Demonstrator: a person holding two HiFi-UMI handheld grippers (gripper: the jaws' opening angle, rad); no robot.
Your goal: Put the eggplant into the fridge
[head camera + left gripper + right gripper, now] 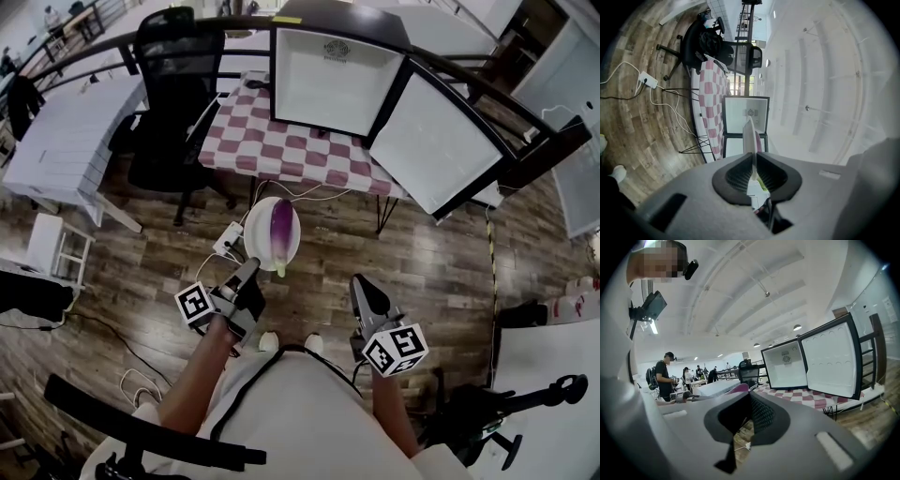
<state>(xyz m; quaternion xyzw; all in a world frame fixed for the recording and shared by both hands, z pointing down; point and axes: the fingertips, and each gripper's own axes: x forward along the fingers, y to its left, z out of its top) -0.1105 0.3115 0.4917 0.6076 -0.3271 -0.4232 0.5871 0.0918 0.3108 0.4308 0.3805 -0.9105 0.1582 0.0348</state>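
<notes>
Eggplant (pixel 758 140) shows in the left gripper view only as a purple sliver with a bit of green stem nearer the jaws; the plate (pixel 749 136), seen edge-on, hides the rest. From the head view the one eggplant (pixel 281 230) lies whole on the one white plate (pixel 256 217), stem toward the person, held out over the wood floor (pixel 422 262) and well short of the fridge. The left gripper (pixel 251 269) is clamped on the plate's near rim, and its own view shows the rim pinched between the pads of the left gripper (pixel 753 157). The right gripper (pixel 362 284) hangs to the right, apart from the plate; in its view the jaws of the right gripper (pixel 749 399) meet with nothing between them. One small fridge (pixel 333 80) stands open on a checked table (pixel 281 145), far from the person, its door (pixel 436 141) swung wide to the right. The inside looks plain white; shelves are hard to make out. One black chair (pixel 173 84) stands left of the table. A power strip (pixel 228 242) with white cables lies on the floor between person and table. In the right gripper view a person (pixel 663 376) stands far left, with others beyond too small to count.
</notes>
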